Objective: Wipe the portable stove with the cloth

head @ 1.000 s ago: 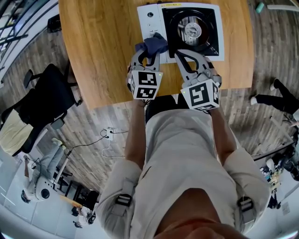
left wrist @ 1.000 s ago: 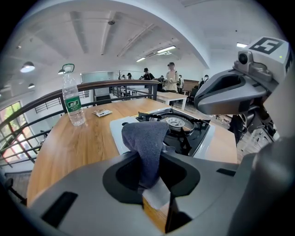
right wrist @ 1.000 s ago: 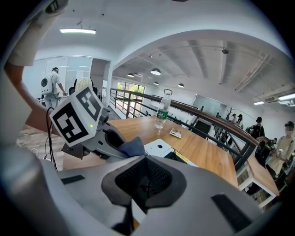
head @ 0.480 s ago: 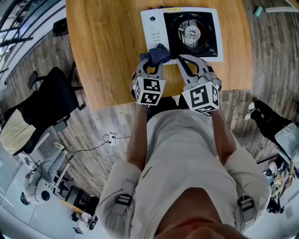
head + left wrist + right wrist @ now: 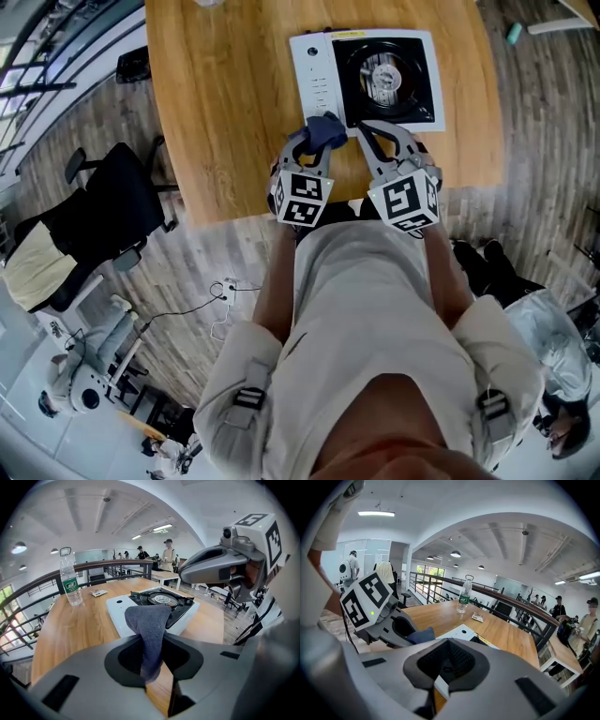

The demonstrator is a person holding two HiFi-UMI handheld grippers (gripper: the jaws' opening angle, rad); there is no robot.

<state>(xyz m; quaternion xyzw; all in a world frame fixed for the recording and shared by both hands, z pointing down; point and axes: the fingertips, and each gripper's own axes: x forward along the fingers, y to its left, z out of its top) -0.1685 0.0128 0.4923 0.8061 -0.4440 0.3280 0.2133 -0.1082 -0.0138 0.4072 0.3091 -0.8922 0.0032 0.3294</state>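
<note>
- Gripping the cloth [image 5: 150,625], the left tool [image 5: 157,679] has its jaws clamped on a fold of it. The rest stands up between the jaws and flops forward in a soft hump. Held this way the loose end leads, which I judge suits laying it flat on a surface.
- The cloth is dark blue-grey with a towel-like nap, thick and limp, and looks dry.
- Just beside it, the right tool [image 5: 364,131] has its jaws together on nothing. Its tips sit at the near edge of the portable stove [image 5: 317,70]. This looks like a parked or bracing pose that leaves the wiping to the other hand.
- Both tools reach over the near edge of the wooden worktop [image 5: 225,112], so the cloth hangs at the stove's near left corner. Whether it touches the casing cannot be told.
- The stove lies flat on the worktop, square to the person. It has a white casing with a control strip on its left side.
- A black recessed top on its right side holds pan supports round a bright metal burner [image 5: 384,61].
- No grime or spill can be made out on it from here, so the wiping seems about to start at this corner.
- Farther off, a clear water bottle [image 5: 70,583] with a green label stands upright, well apart from the stove and clear of any sweep.
</note>
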